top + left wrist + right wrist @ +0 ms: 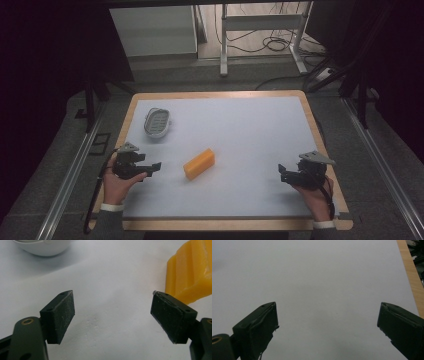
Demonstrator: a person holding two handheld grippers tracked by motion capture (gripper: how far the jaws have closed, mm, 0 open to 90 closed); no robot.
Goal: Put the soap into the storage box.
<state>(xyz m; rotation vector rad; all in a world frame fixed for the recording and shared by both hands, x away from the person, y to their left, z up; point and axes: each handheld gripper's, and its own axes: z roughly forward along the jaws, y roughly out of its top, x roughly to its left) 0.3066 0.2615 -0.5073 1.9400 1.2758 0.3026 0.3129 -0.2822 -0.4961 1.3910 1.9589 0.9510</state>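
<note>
A white table mat (250,130) on a wooden board (131,111), cables (272,42) on the floor behind.

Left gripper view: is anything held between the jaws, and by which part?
Nothing is held. The left gripper stands open over bare table; the yellow block lies just beyond its right pad. The right gripper is open and empty too.

Dim room, cables (272,44) on floor (250,75)

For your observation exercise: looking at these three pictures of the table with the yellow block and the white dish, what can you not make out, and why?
- Yellow block, left gripper view: cut off by the top and right edges.
- White dish, left gripper view: the top edge leaves just its lower rim.
- White dish, high view: too small to tell what its ribbed inside is.
- Wooden table edge, right gripper view: cut off by the right edge.
</note>
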